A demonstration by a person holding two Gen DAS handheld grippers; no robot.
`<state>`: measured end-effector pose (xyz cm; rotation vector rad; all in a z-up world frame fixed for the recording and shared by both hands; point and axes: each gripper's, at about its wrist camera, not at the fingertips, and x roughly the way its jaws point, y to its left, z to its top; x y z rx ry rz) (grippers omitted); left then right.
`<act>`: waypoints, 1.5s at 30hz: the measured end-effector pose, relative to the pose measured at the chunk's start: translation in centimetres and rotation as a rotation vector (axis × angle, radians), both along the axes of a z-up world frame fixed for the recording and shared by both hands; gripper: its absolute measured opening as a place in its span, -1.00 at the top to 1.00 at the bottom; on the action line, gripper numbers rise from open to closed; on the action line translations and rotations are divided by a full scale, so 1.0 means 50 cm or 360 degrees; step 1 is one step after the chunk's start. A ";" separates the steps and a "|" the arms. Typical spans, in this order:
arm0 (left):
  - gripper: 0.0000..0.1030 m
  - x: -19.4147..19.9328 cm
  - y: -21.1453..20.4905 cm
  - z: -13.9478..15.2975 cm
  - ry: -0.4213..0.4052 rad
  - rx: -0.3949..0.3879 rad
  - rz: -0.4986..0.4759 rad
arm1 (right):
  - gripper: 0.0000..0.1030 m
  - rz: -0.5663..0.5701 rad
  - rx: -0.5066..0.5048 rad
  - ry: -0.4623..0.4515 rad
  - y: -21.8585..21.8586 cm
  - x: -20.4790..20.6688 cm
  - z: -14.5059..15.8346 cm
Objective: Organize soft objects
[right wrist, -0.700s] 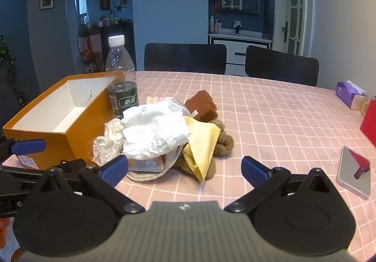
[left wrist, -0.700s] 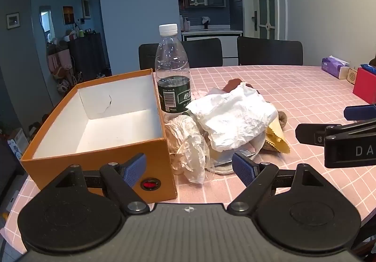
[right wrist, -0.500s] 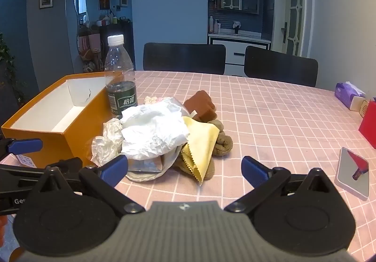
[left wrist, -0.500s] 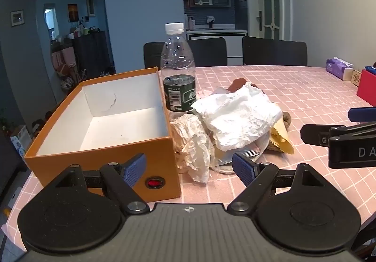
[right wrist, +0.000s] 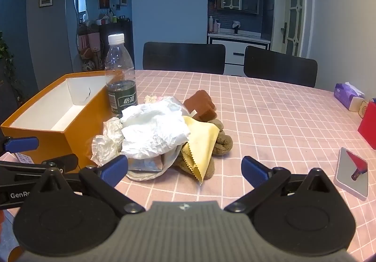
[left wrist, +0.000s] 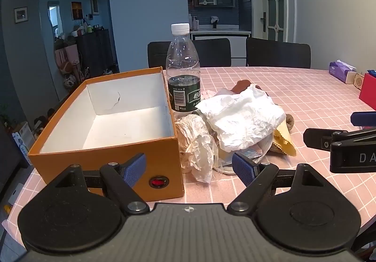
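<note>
orange box (left wrist: 108, 163), pink checked tablecloth (right wrist: 270, 121), yellow cloth (right wrist: 199, 142), white paper (left wrist: 242, 118)

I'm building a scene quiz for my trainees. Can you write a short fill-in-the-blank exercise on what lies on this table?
1. The orange box holds ____.
2. The water bottle has a ____ cap.
3. The yellow cloth lies partly under the crumpled ____ paper.
4. The fingers of both the left gripper and the right gripper stand ____.

Missing words: nothing; white; white; open
</note>
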<state>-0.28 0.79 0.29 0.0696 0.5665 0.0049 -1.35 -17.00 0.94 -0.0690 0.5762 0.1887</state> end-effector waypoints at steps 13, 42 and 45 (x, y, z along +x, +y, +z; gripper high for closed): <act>-0.89 0.007 -0.009 -0.002 0.0029 -0.0003 -0.0013 | -0.95 -0.0011 0.0009 -0.0005 -0.005 0.001 -0.002; -0.88 0.010 -0.017 -0.005 0.0040 0.0014 -0.0013 | -0.95 -0.0008 0.0013 0.0020 -0.008 0.006 -0.009; -0.88 0.010 -0.017 -0.005 0.0040 0.0012 -0.0013 | -0.95 -0.0008 0.0009 0.0010 -0.007 0.004 -0.006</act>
